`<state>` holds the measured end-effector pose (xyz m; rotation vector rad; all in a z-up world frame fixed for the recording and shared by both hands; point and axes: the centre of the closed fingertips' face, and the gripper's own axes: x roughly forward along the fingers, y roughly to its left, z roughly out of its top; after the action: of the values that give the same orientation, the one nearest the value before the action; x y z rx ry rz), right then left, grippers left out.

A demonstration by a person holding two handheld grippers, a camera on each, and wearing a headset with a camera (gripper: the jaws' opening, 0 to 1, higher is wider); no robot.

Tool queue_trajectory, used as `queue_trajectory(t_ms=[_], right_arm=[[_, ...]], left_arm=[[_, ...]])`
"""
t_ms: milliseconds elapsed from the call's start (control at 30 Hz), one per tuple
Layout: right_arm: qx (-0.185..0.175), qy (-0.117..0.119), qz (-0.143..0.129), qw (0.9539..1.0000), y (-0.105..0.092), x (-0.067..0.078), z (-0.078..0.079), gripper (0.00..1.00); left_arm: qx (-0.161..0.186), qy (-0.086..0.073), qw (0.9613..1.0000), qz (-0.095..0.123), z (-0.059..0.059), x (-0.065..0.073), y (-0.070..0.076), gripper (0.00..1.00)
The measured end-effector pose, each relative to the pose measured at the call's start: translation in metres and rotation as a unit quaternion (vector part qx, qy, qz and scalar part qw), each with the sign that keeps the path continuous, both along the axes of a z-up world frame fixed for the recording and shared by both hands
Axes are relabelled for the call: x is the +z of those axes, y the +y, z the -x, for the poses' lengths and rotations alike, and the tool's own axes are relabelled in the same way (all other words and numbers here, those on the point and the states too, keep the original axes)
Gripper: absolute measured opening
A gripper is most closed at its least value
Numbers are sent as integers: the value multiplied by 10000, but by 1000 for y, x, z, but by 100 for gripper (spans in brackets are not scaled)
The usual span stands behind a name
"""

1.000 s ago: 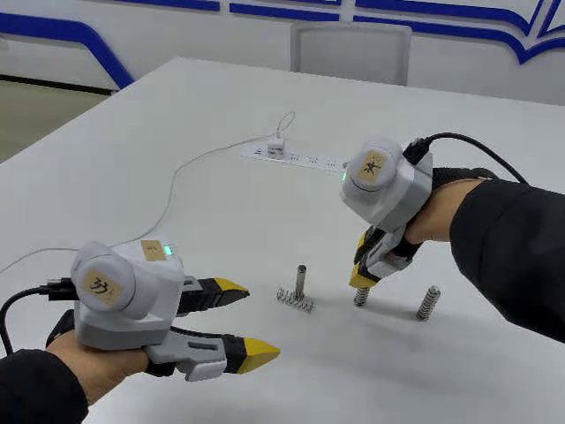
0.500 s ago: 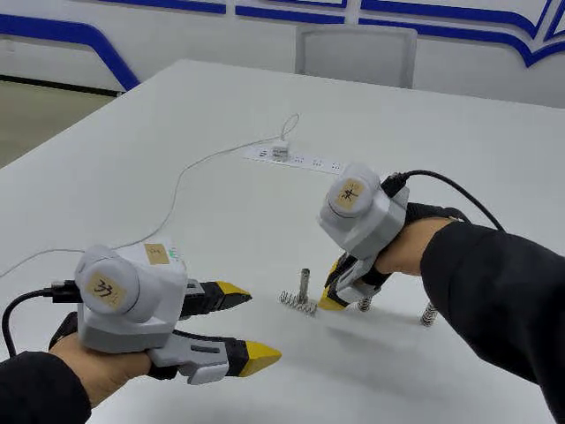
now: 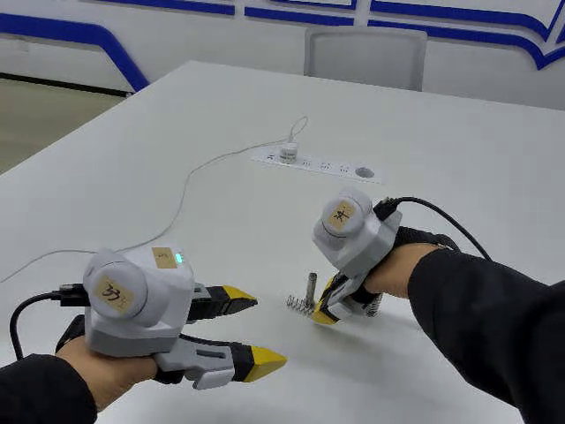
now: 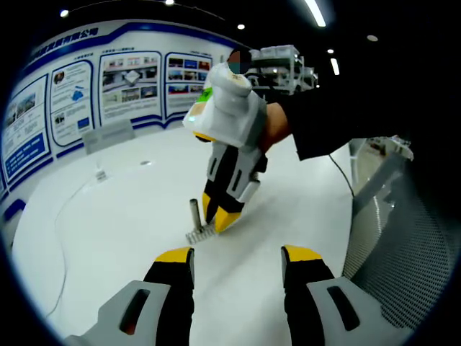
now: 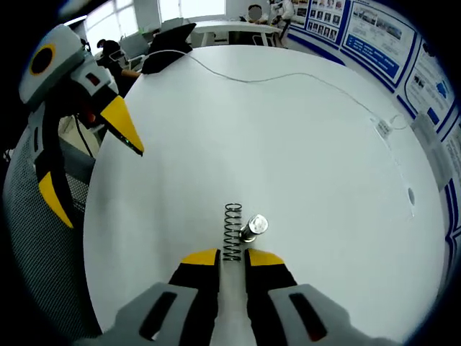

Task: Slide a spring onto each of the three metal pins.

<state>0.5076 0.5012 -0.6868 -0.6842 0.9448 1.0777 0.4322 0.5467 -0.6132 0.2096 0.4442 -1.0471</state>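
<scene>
A bare metal pin [image 3: 311, 287] stands upright on the white table [image 3: 221, 203], with a loose spring [image 3: 298, 305] lying at its foot. My right gripper [image 3: 325, 314] points down at that spring. In the right gripper view the spring [image 5: 232, 229] lies beside the pin [image 5: 253, 226], its near end in the narrow gap of my right gripper [image 5: 233, 258]; the jaws do not visibly touch it. Behind that gripper a second spring [image 3: 375, 306] peeks out, upright on its pin. My left gripper [image 3: 255, 329] hovers at the near left, open and empty, facing the pin [image 4: 194, 212].
A white power strip [image 3: 320, 164] with a plug [image 3: 289, 152] and a long cable [image 3: 181, 199] lies further back on the table. A grey chair [image 3: 364, 55] stands at the far edge. My right sleeve [image 3: 485, 327] covers the table's near right.
My right gripper has moved left and down, from the spring-covered pin to the loose spring by the bare pin. The left gripper has stayed roughly where it was. The camera has shifted.
</scene>
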Motion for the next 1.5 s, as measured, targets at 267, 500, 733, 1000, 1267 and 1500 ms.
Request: queue_trajectory(t_ms=[267, 500, 733, 1000, 1267, 1500], right_arm=[[-25, 28, 9, 10000, 0, -4, 0, 12], [208, 45, 78, 9997, -1, 1, 11, 11], [608, 107, 144, 9980, -3, 17, 33, 11], [1068, 181, 190, 9939, -7, 40, 60, 11], [1405, 235, 215, 9896, -5, 51, 80, 11], [1632, 278, 265, 9858, 0, 57, 94, 11]], left_arm=[[4, 7, 10000, -9, 0, -1, 0, 49], [-1, -2, 10000, -43, 0, -2, 0, 49], [-120, -30, 9998, -162, 2, -5, -2, 48], [-311, -93, 9991, -285, 3, -7, -12, 45], [-734, -209, 9961, -452, 10, -10, -29, 36], [-984, -289, 9930, -591, 17, -12, -33, 25]])
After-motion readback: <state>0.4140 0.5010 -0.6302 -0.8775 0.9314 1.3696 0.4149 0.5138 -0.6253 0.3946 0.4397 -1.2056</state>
